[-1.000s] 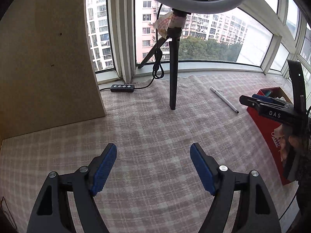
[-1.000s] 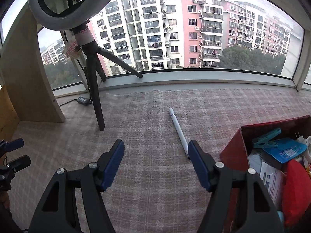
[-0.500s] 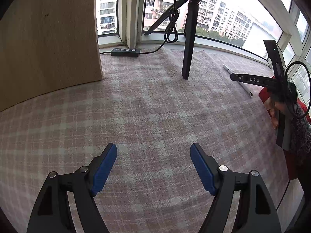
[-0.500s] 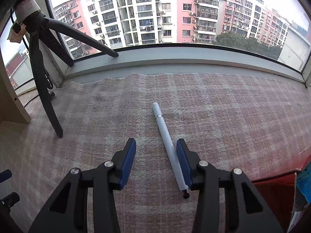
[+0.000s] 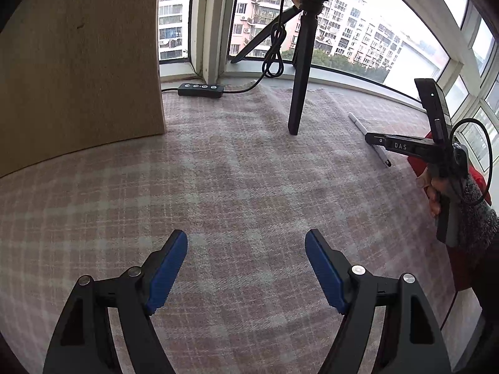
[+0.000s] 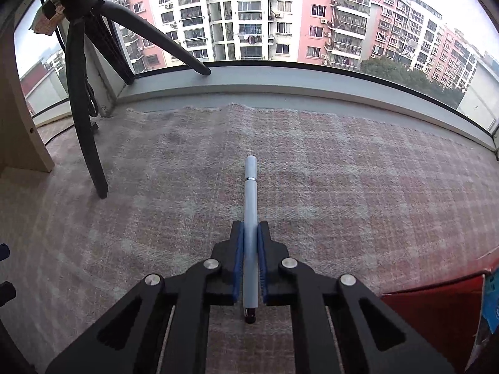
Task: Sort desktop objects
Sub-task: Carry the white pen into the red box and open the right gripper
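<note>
The pen (image 6: 250, 218) is being picked up, which is one step of sorting the things on the bench (image 6: 343, 187). The right hand-held gripper (image 6: 250, 230) is closed tight on the pen, with a blue pad (image 6: 238, 258) pressed on each side of it. The pen is held near its dark tip, and that tip pokes out at the back, close to the camera. Most of the pen sticks out in front and points toward the window. It seems to lie low on the checked cloth (image 6: 358, 171), and it cannot be told if it has been lifted yet. Next, the pen should probably be lifted and carried to the red box (image 6: 430, 305), which is just to the right and already has things in it. The pen should be kept level so that it is not dropped, and the long front end should be kept away from the tripod leg (image 6: 84, 131). The pen is thin, long and pale grey-white, with a small silver ring near its far end. It looks smooth and light, so it could slip. The left hand-held gripper (image 5: 246, 246) is held wide open over the cloth, and nothing is held in it.
</note>
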The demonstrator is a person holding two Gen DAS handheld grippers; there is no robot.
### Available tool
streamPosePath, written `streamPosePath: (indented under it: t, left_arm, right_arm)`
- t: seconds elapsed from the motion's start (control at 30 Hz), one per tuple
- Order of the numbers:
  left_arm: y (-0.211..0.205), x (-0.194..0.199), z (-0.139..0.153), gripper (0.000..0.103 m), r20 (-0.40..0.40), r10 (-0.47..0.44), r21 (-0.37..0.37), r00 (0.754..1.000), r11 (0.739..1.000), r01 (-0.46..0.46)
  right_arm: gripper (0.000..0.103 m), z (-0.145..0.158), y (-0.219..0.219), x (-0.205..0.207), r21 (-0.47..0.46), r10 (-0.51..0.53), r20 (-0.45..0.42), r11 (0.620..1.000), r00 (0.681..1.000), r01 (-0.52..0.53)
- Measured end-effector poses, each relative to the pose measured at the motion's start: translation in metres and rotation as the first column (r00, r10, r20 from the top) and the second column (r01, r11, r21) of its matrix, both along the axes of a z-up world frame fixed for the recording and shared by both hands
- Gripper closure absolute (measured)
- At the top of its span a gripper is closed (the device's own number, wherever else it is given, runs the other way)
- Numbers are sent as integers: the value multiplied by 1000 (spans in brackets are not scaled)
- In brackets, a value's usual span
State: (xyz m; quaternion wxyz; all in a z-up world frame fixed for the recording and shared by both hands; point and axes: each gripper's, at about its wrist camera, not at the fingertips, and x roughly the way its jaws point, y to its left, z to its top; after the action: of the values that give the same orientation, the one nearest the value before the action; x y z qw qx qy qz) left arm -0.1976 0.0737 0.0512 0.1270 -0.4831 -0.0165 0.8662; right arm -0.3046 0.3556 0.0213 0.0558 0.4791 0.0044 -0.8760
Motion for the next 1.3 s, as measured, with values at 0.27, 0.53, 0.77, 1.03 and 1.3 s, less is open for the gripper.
streamPosePath:
  t: [0.27,0.53,0.77,1.03,1.3]
  left_arm:
    - [-7,16,21,27,-33,18,-12,999,1000,-18]
    - [-4,42,36,27,-54,11,-35,999,999,-12]
    - [13,69,60,27,-92,-10,-21,996,1000,8]
    - [80,111,85,27,-145,-144,-14,979,990,143]
    - [123,149,94,27,-155,-225,-27,962,974,224]
  right_arm:
    - [94,17,-14,46,-103,19,-38,994,999,-23]
    - [94,44,-20,110,-226,18,-81,974,997,-35]
    - [94,85,-12,180,-218,33,-151,974,988,-65]
    - [94,124,44,247,-210,-74,-242,977,967,22]
    - [94,139,143,291,-171,-263,-278,960,924,221]
